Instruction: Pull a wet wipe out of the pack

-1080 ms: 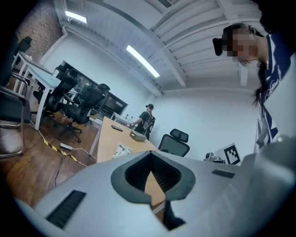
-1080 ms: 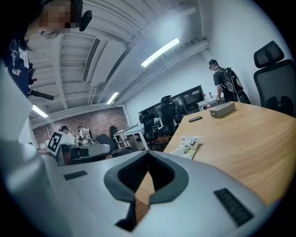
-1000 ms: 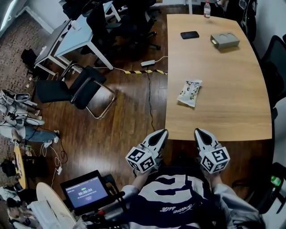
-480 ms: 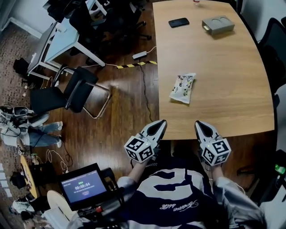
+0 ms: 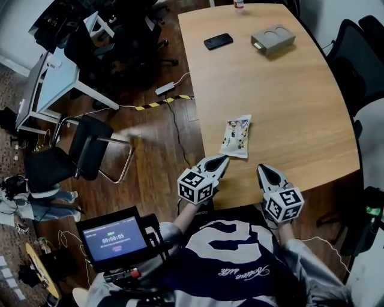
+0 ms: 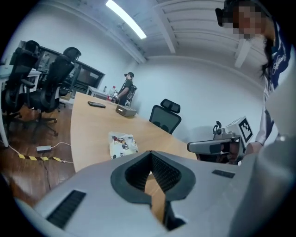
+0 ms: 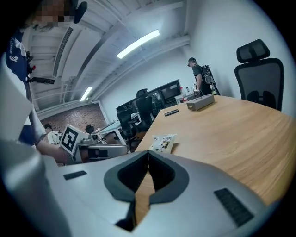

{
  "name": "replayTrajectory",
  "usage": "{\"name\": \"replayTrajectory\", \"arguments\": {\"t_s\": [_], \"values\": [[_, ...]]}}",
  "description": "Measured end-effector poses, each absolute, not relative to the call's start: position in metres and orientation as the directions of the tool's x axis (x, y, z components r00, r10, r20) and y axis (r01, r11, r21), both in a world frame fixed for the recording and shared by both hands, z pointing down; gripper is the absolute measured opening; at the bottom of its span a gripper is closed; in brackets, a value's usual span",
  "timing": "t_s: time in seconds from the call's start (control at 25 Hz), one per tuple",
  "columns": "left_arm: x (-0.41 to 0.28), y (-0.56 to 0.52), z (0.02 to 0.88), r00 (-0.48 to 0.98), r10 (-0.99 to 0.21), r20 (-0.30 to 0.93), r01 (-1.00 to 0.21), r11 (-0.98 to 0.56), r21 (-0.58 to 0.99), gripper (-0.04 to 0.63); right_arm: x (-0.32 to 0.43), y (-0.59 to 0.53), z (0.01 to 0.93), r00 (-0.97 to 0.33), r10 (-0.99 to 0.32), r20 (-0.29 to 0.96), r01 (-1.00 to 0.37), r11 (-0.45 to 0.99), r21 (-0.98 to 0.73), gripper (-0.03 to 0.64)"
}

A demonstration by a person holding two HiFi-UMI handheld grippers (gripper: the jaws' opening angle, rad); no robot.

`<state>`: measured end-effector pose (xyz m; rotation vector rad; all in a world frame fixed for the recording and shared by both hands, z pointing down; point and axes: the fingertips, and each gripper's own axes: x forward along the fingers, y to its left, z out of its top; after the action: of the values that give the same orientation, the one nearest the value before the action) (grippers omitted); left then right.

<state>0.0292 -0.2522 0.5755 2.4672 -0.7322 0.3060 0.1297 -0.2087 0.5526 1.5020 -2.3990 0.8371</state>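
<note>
The wet wipe pack (image 5: pixel 236 136) is white with a printed picture and lies flat near the front left of the wooden table (image 5: pixel 294 114). My left gripper (image 5: pixel 223 159) is shut and empty, its tip just short of the pack's near end. In the left gripper view the pack (image 6: pixel 123 143) lies ahead of the closed jaws (image 6: pixel 150 152). My right gripper (image 5: pixel 262 169) hovers at the table's front edge, to the right of the pack, shut on nothing. The right gripper view shows the pack (image 7: pixel 163 142) ahead and slightly right of its tips (image 7: pixel 148 152).
A black phone (image 5: pixel 218 41), a grey box (image 5: pixel 273 39) and a bottle (image 5: pixel 239 3) sit at the table's far end. Black office chairs (image 5: pixel 354 60) stand to the right, another chair (image 5: pixel 72 156) and cables on the floor to the left. A small screen (image 5: pixel 114 237) is near my body.
Both grippers have come forward and down to the table's front edge. The left one moved further and now sits close to the pack. The pack has not moved on the table.
</note>
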Motion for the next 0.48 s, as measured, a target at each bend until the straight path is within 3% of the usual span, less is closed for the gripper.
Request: {"name": "replayTrajectory", "arguments": {"t_s": [0.16,0.48], "values": [[0.035,-0.289,0.596,0.825,-0.383,0.416,-0.546,-0.729,0.413,0.003,0.118,-0.239,0.561,-0.451,-0.756,0.475,-0.887,0.320,-0.332,-0.005],[0.039,-0.310,0.647,0.753,-0.243,0.612,-0.523,-0.785,0.332,0.003,0.089,-0.296,0.579,-0.441,-0.691,0.573,-0.893,0.402,-0.202,0.067]]}}
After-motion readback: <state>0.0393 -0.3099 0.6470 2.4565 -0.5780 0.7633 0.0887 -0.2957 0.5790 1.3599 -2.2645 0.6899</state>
